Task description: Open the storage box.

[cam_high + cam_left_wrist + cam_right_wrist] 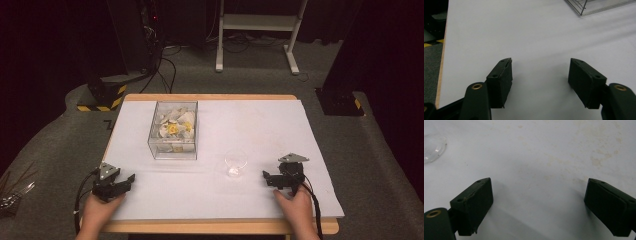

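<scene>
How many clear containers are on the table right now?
2: a clear box of pale pieces at the table's left-centre, and a small clear cup to its right, nearer the right gripper.

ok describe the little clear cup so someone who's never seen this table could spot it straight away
Start at the white sheet covering the table, and find the clear box full of pale and yellow bits on its left half. The clear cup stands apart to the right of that box and nearer the person, ahead of the right gripper. It is small, round, open-topped and nearly empty.
</scene>
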`<state>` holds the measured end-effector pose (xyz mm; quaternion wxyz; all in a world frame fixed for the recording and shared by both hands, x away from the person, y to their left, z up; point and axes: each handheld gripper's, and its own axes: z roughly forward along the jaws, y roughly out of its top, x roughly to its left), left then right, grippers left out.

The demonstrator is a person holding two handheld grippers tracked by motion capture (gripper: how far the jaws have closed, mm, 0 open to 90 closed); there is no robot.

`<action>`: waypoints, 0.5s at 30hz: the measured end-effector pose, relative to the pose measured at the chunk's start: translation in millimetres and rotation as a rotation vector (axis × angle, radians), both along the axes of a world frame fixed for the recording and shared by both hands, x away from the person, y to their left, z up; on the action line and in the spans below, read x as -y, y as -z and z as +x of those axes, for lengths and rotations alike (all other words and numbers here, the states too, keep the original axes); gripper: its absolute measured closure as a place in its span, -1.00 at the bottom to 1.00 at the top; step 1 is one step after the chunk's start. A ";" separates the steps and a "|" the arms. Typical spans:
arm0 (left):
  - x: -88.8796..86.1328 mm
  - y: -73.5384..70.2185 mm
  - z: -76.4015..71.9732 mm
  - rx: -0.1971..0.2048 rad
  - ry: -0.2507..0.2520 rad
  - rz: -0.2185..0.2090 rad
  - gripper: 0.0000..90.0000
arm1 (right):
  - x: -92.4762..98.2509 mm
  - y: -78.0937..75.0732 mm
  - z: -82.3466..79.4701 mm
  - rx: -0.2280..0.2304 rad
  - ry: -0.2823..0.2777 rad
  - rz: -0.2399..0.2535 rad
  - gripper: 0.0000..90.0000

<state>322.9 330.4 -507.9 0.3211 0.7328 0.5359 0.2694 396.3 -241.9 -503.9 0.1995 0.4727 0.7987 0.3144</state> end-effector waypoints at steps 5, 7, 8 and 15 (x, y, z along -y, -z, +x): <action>2.3 0.1 -1.3 0.012 -0.002 0.017 -0.20 | -4.9 -0.7 -9.1 -0.005 0.088 0.004 -0.80; 2.3 0.1 -1.3 0.011 -0.004 0.015 -0.20 | -6.6 -2.2 -12.1 -0.020 0.094 -0.004 -0.80; 2.2 0.2 -1.2 0.009 -0.006 0.012 -0.20 | -6.6 -2.2 -12.1 -0.020 0.094 -0.004 -0.80; -0.2 0.2 0.2 -0.008 -0.009 -0.016 -0.20 | -8.8 -0.1 -21.3 0.009 0.097 0.001 -0.78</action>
